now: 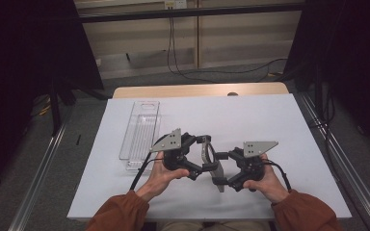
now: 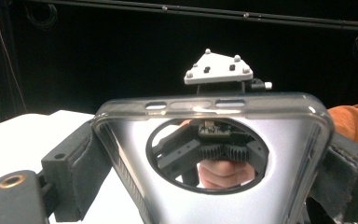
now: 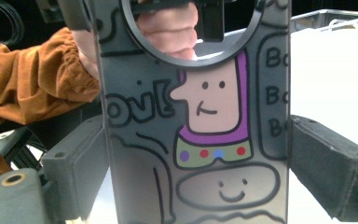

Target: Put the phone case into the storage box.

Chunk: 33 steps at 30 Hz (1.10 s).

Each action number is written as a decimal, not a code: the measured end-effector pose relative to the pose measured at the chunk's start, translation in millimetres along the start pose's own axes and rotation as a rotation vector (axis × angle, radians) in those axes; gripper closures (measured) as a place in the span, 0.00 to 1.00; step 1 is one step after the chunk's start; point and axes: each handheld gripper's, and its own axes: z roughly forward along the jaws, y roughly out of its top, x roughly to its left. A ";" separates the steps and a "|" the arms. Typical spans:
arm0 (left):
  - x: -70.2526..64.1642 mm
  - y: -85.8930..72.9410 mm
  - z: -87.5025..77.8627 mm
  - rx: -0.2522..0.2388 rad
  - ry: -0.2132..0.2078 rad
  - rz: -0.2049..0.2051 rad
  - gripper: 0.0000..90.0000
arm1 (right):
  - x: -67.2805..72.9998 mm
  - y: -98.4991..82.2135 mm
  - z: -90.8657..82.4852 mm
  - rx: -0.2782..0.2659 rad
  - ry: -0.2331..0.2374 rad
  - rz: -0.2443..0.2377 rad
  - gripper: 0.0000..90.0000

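Both the left gripper (image 1: 207, 156) and right gripper (image 1: 224, 168) are clamping the translucent grey cartoon-printed phone case (image 1: 211, 161) at frame centre; the clear plastic tray (image 1: 139, 129), upper left, is sitting empty, so placement apparently remains.

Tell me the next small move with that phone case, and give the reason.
Probably let one gripper go. Both the left gripper and the right gripper clamp the phone case above the white table, so it cannot travel freely. Opening the right one would let the left carry it toward the clear tray.
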 end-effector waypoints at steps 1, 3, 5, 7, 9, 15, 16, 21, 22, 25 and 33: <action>-0.4 0.6 0.3 0.005 -0.002 0.007 0.12 | -0.2 -0.5 0.8 0.006 0.008 0.000 0.10; -2.5 1.8 1.4 -0.002 0.000 0.007 0.12 | 0.4 -1.4 2.2 0.011 -0.007 -0.002 0.08; -2.9 2.7 1.1 0.000 0.004 0.008 0.12 | 0.7 -1.1 2.6 0.010 -0.015 -0.002 0.05; -2.0 3.1 0.3 -0.001 0.008 0.009 0.13 | 0.8 -0.8 1.9 0.006 -0.028 -0.001 0.04; -1.5 3.5 -0.6 -0.002 0.013 0.005 0.13 | 0.2 -0.8 1.3 0.006 -0.040 0.005 0.01; 0.9 4.1 -3.8 -0.001 0.044 0.000 0.13 | -1.3 0.3 -3.7 -0.007 -0.076 0.013 0.00; 1.1 4.3 -4.2 -0.002 0.052 -0.001 0.13 | -1.4 0.6 -4.9 -0.012 -0.092 0.014 0.00; 2.4 5.0 -6.7 -0.001 0.084 -0.006 0.13 | -3.4 0.1 -11.7 -0.022 -0.136 0.022 0.00; 3.4 5.1 -8.0 0.008 0.089 0.003 0.13 | -3.9 -0.1 -13.0 -0.024 -0.145 0.025 0.00; 3.2 4.7 -8.8 0.016 0.098 0.001 0.13 | -4.6 0.3 -16.1 -0.030 -0.172 0.027 0.00; 4.2 7.3 -13.3 0.030 0.118 -0.002 0.13 | -5.9 -0.5 -22.5 -0.041 -0.245 0.023 0.00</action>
